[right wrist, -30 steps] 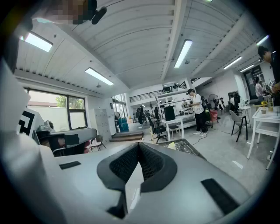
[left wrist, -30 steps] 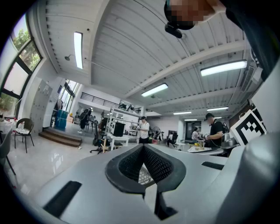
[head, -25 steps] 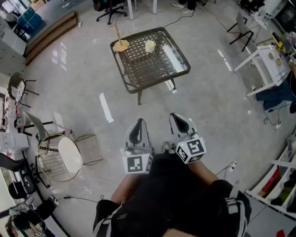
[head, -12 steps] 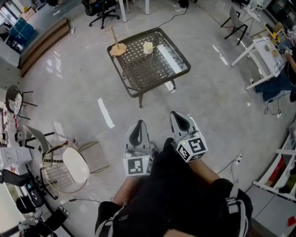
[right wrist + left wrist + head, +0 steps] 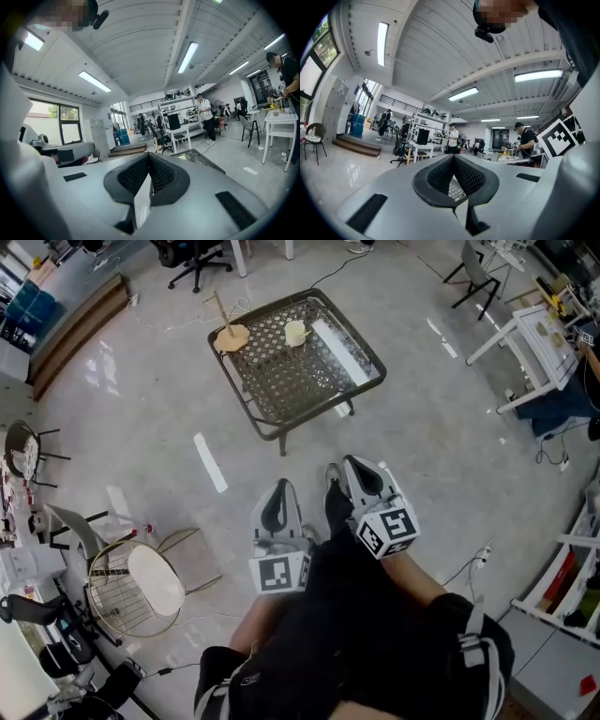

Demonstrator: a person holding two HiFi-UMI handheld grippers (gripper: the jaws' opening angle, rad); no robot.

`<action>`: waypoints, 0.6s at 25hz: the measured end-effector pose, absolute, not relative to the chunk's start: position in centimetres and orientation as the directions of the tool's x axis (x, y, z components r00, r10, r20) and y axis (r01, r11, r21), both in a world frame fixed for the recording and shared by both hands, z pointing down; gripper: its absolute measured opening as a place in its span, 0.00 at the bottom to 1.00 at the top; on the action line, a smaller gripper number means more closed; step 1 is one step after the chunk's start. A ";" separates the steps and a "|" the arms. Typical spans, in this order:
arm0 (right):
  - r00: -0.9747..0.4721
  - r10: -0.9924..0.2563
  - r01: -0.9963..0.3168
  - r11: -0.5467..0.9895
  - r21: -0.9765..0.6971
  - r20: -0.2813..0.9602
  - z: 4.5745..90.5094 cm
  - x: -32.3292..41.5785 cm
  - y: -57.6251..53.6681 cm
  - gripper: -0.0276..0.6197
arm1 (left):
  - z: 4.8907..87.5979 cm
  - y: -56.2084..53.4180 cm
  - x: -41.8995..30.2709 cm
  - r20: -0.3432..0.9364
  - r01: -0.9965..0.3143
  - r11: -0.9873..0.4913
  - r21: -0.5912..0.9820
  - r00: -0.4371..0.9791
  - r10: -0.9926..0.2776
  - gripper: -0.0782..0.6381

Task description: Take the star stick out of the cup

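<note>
Left tongs [image 5: 278, 495]: closed. In the left gripper view the two dark pads [image 5: 471, 176] meet at their tips [image 5: 453, 157] with nothing between them.
Right tongs [image 5: 356, 472]: closed. In the right gripper view the tips [image 5: 149, 154] are pressed together and hold nothing.
Where the tongs are: side by side, just in front of the person's dark clothes [image 5: 361, 643], low in the head view. They point toward the bench and are well apart from it.
Bench [image 5: 323, 385]: a low square one with a dark wire-mesh top, standing on the pale glossy floor [image 5: 441, 456] ahead of the person.
Star stick [image 5: 222, 313]: a thin stick rising from a tan round base [image 5: 232, 335] at the bench's far left corner. It is too small here to make out a star.
Pale cup [image 5: 295, 332]: on the far part of the bench, right of the stick and apart from it. Whether it or the tan base is the stick's holder cannot be told.
Around: a wire chair with a white round seat [image 5: 155, 579] to the person's left, and a white table [image 5: 536, 351] far right.
</note>
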State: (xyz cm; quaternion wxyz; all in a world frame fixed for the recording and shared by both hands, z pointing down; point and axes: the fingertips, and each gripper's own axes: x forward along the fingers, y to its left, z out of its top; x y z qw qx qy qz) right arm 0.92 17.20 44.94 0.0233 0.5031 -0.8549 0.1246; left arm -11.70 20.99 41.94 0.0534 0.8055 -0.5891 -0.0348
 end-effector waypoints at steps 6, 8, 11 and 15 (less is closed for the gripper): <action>-0.529 -0.834 -0.843 0.497 -0.206 0.153 45.0 1.0 9.7 0.06 | 41.4 14.5 -11.2 0.005 -0.960 -0.264 0.093 0.266 -0.964 0.13; -0.546 -0.822 -0.833 0.512 -0.211 0.160 45.0 1.2 6.7 0.06 | 40.9 11.8 -10.8 0.001 -0.965 -0.248 0.090 0.249 -0.969 0.13; -0.573 -0.803 -0.816 0.539 -0.211 0.165 44.9 1.6 2.1 0.06 | 39.9 7.8 -10.1 -0.011 -0.973 -0.213 0.093 0.213 -0.977 0.13; -0.602 -0.780 -0.796 0.569 -0.207 0.172 45.5 2.6 -3.6 0.06 | 39.9 2.5 -8.9 0.002 -0.982 -0.175 0.074 0.176 -0.984 0.13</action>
